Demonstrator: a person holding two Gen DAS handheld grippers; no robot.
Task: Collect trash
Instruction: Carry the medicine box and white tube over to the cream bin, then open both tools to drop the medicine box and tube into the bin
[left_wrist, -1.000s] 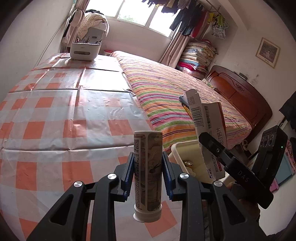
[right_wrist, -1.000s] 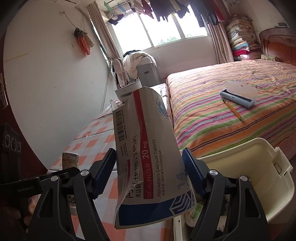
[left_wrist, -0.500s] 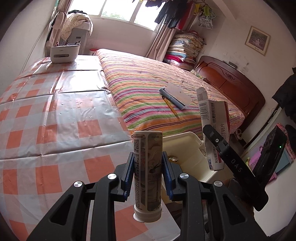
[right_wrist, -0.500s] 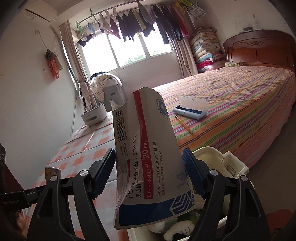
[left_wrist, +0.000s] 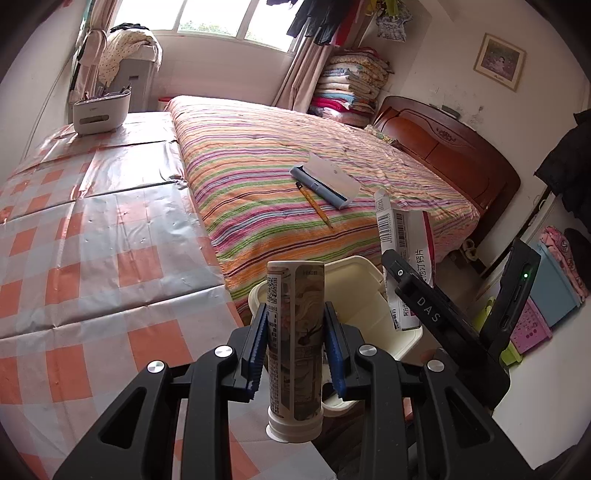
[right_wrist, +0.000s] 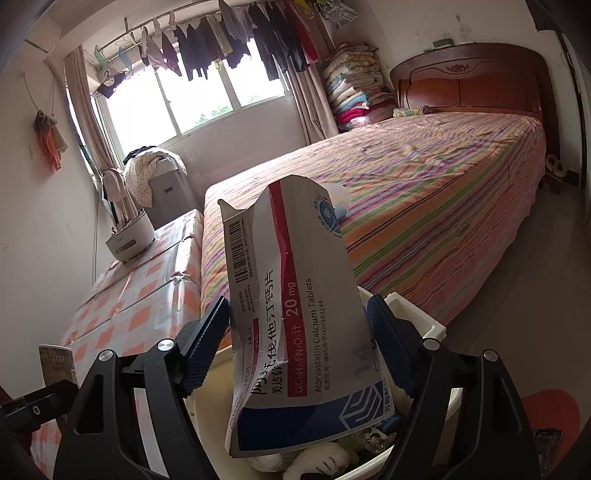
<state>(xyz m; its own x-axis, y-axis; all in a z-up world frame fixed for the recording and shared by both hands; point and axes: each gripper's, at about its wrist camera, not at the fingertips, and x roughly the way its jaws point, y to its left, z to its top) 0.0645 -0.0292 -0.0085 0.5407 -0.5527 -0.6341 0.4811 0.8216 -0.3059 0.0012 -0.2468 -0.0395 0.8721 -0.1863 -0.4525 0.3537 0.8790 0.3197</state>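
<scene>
A tall printed tube with a white cap (left_wrist: 295, 350) stands upright in my left gripper (left_wrist: 295, 325), which is shut on it above the table's corner, beside the cream bin (left_wrist: 365, 269). My right gripper (right_wrist: 301, 317) holds a crumpled white, red and blue tablet box (right_wrist: 295, 314) over the bin's open mouth (right_wrist: 432, 325). Its jaws are opening, with the box still between the pads and touching them. The left wrist view shows the same box (left_wrist: 402, 229) to the right. Soft trash lies inside the bin, below the box.
A table with an orange checked cloth (left_wrist: 92, 240) lies to the left, with a white caddy (left_wrist: 99, 114) at its far end. The striped bed (left_wrist: 295, 177) behind the bin carries a pencil (left_wrist: 314, 203) and a blue-and-white case (left_wrist: 325, 181). Coloured crates (left_wrist: 546, 295) stand on the floor at the right.
Both grippers have swung to the right, off the table and toward the bin. The bin now sits right under the tablet box, and the right jaws stand slightly wider.
</scene>
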